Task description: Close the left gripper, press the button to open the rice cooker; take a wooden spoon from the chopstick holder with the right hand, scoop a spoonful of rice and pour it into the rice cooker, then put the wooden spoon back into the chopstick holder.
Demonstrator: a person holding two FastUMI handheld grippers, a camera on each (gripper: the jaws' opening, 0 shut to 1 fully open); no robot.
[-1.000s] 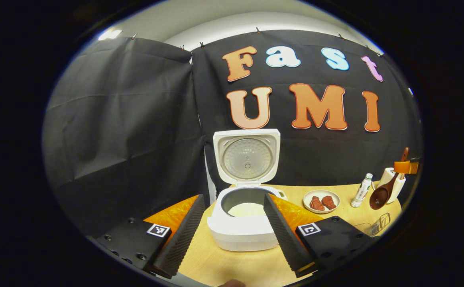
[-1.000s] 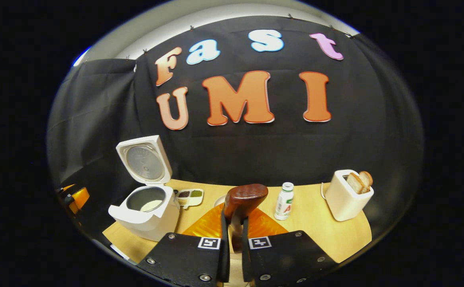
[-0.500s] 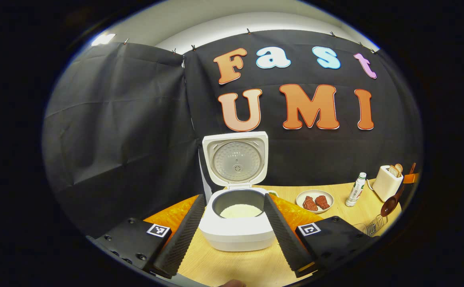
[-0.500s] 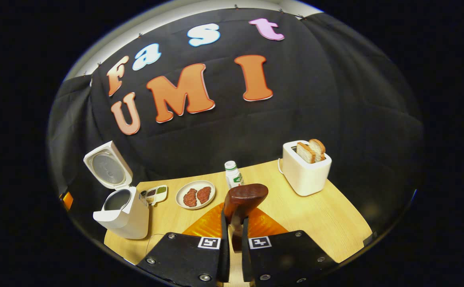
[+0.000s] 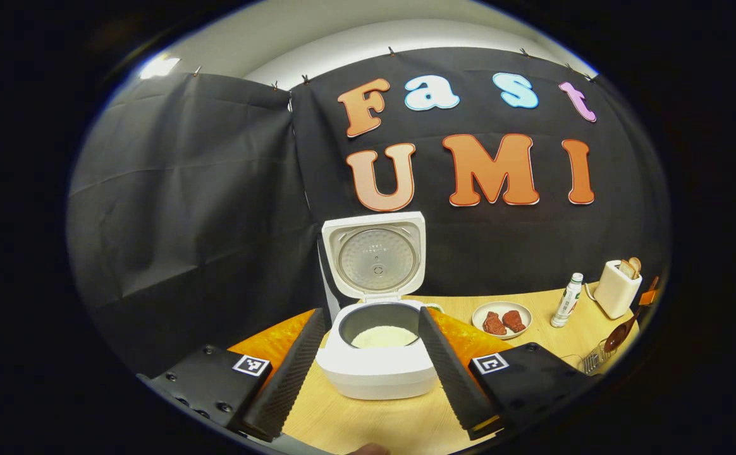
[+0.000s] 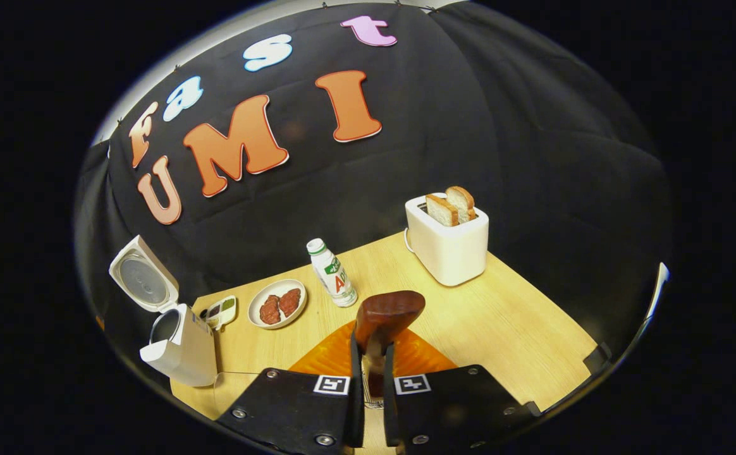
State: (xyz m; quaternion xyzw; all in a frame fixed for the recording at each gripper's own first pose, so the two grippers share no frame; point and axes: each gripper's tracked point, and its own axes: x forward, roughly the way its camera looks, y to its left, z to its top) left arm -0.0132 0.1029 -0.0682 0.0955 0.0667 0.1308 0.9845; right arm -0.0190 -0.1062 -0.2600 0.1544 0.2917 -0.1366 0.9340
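Left gripper (image 5: 371, 366): held low and level, pointing forward; its two fingers (image 5: 289, 373) are spread wide apart with nothing between them.
Right gripper (image 6: 368, 373): tilted down toward the table, fingers (image 6: 356, 379) nearly together, clamped on the handle of the wooden spoon (image 6: 386, 314), whose bowl stands up beyond the tips.
Right gripper, left gripper view: small at the far right edge (image 5: 647, 297), state unreadable there.

Black screwed gripper bodies (image 6: 368, 404) carry square markers over seemingly orange housings.
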